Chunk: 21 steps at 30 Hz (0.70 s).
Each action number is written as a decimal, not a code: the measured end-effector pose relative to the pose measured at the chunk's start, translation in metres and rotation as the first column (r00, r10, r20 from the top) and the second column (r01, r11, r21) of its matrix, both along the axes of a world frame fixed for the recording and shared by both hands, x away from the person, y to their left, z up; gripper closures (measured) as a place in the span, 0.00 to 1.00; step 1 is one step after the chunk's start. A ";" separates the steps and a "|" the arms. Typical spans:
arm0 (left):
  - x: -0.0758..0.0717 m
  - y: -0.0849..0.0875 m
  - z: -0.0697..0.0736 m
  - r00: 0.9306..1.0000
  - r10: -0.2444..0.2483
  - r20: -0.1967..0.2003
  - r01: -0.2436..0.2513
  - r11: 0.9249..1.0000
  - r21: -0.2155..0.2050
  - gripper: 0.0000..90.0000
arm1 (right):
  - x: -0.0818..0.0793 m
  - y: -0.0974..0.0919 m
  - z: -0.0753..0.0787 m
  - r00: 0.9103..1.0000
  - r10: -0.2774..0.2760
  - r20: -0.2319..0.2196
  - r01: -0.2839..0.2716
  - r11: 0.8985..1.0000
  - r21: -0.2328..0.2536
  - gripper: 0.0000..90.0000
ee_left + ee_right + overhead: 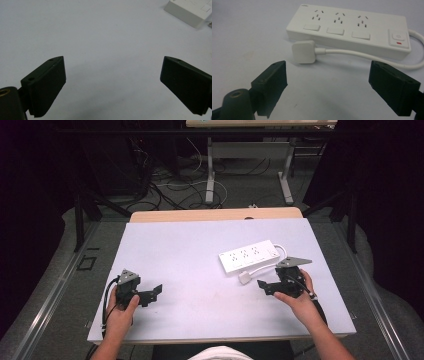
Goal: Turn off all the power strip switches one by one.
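Right tongs: jaws wide apart, nothing between them; held low over the bench at its right-hand side, pointing inward. Seen from the high view, they sit just short of the plug.

Plug: white, square-bodied, lying flat on the bench just beyond the right tongs' jaws and slightly toward the left one. It lies just beside the near long edge of the power strip; whether the two touch cannot be told. Unplugged, prongs not visible.

Cord: white, running from the plug along the strip's near side, then looping round its switch end.

Power strip: white, three socket sets in a row, one rocker switch with a red mark at the cord end. Lies flat at the right-centre of the bench, at a slant to the bench edge.

Left tongs: jaws wide apart, empty, resting over bare surface at the left of the bench, well apart from the strip, a corner of which shows far off in the left gripper view.

Step in hand, as judged: approach to the plug, before any grasp.

Next move calls for: the right tongs to advance and shift a little leftward so the plug body lies between the jaws, then close on its flat sides; the left tongs would likely be needed to steady the strip.
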<state>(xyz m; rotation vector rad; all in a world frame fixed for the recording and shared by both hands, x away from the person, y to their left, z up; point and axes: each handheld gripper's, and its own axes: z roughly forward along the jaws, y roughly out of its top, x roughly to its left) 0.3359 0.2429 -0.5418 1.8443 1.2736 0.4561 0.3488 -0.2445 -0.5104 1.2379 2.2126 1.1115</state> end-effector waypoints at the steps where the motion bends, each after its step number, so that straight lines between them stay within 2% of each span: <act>1: 0.000 0.000 0.000 1.000 0.000 -0.001 0.000 1.000 0.003 0.07 | -0.001 -0.004 -0.003 1.000 -0.012 0.003 0.012 1.000 0.003 0.13; 8: 0.000 -0.001 0.000 1.000 -0.007 -0.009 0.007 1.000 0.007 0.07 | -0.007 -0.024 -0.024 0.997 -0.070 0.016 0.071 0.997 -0.029 0.02; 13: 0.000 -0.001 0.000 1.000 -0.009 -0.007 0.009 1.000 0.012 0.07 | -0.011 -0.033 -0.036 0.995 -0.102 0.012 0.102 0.995 -0.007 0.00; 18: 0.000 -0.001 -0.001 1.000 -0.006 0.000 0.006 1.000 0.010 0.07 | -0.013 -0.039 -0.041 0.991 -0.133 0.027 0.132 0.991 0.016 0.00; 19: 0.000 0.000 0.000 1.000 -0.015 -0.011 0.015 1.000 0.012 0.07 | -0.015 -0.039 -0.041 0.989 -0.146 0.019 0.145 0.989 0.025 0.00; 20: 0.000 0.000 -0.001 1.000 -0.007 -0.003 0.007 1.000 0.011 0.07 | -0.015 -0.041 -0.043 0.988 -0.147 0.036 0.147 0.989 0.015 0.00; 21: 0.000 0.000 -0.001 1.000 -0.006 -0.001 0.006 1.000 0.010 0.07 | -0.016 -0.041 -0.043 0.988 -0.153 0.033 0.153 0.988 0.014 0.00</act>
